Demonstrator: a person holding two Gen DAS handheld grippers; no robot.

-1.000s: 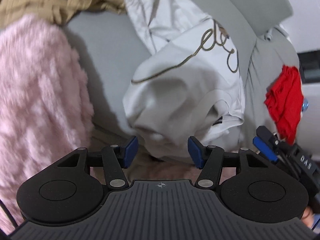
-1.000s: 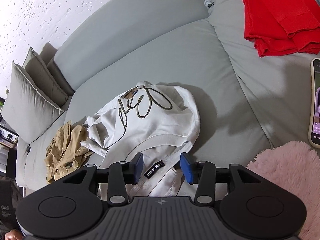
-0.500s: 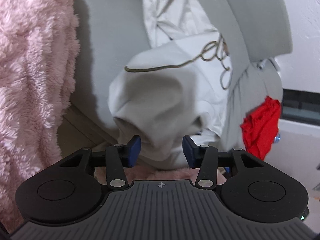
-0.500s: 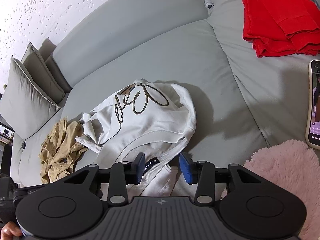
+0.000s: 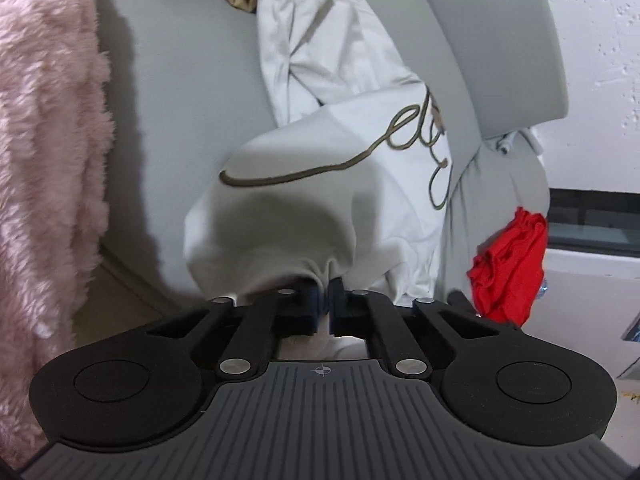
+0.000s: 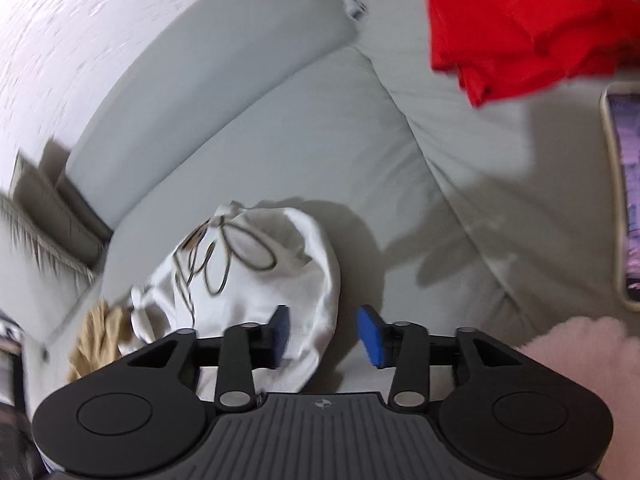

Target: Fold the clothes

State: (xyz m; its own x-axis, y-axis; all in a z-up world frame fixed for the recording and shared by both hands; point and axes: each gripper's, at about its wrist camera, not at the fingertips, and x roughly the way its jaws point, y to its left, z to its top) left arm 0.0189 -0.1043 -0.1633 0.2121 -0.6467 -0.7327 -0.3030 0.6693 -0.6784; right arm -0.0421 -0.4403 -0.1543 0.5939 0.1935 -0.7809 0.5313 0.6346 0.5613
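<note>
Left wrist view: a white sweatshirt (image 5: 320,200) lies crumpled near the sofa (image 5: 168,120) seat's front edge, its hem pinched in the clamped left gripper (image 5: 329,300). Opening, the right gripper (image 6: 323,336) straddles another fold without pressing it. Red clothes (image 6: 516,28) lie well apart.

A white sweatshirt (image 5: 320,184) with looping brown script across it is lying crumpled on the grey sofa seat (image 5: 176,112). Its near edge is bunching into tight folds.
</note>
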